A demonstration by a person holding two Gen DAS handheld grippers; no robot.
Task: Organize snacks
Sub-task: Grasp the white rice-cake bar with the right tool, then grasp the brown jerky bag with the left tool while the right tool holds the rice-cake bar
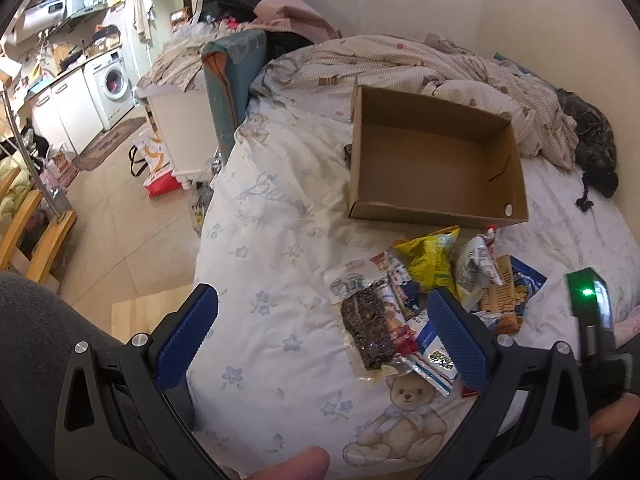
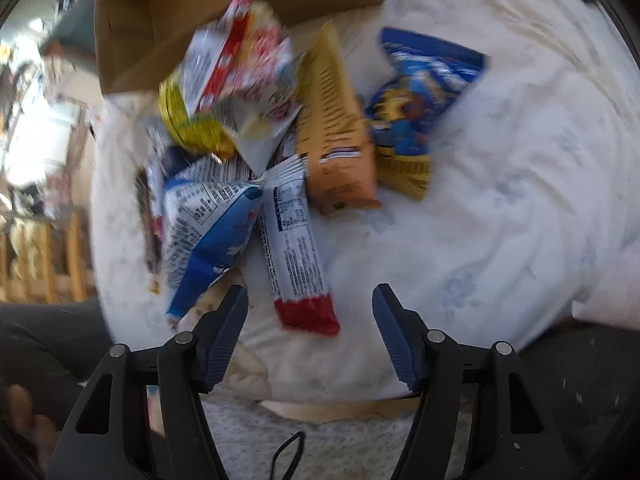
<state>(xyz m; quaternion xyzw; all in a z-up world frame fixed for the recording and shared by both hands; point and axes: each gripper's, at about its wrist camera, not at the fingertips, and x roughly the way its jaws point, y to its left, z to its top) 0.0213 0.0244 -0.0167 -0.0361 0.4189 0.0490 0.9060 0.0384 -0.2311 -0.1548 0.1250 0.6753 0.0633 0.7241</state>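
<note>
While the cardboard box (image 1: 436, 160) sits empty at upper centre of the left view, the snack pile (image 2: 256, 140) lies just below it. Nearer, the right gripper (image 2: 308, 300), jaws spread and empty, hangs beside the red-ended bar (image 2: 296, 240), whose long axis runs up-frame. The left gripper (image 1: 324, 304) is spread, empty.

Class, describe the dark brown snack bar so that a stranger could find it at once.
Start at the open cardboard box on the bed. In front of it lies a snack pile; the dark bar is at its left edge, clear-wrapped, unlike its bright printed neighbours.
</note>
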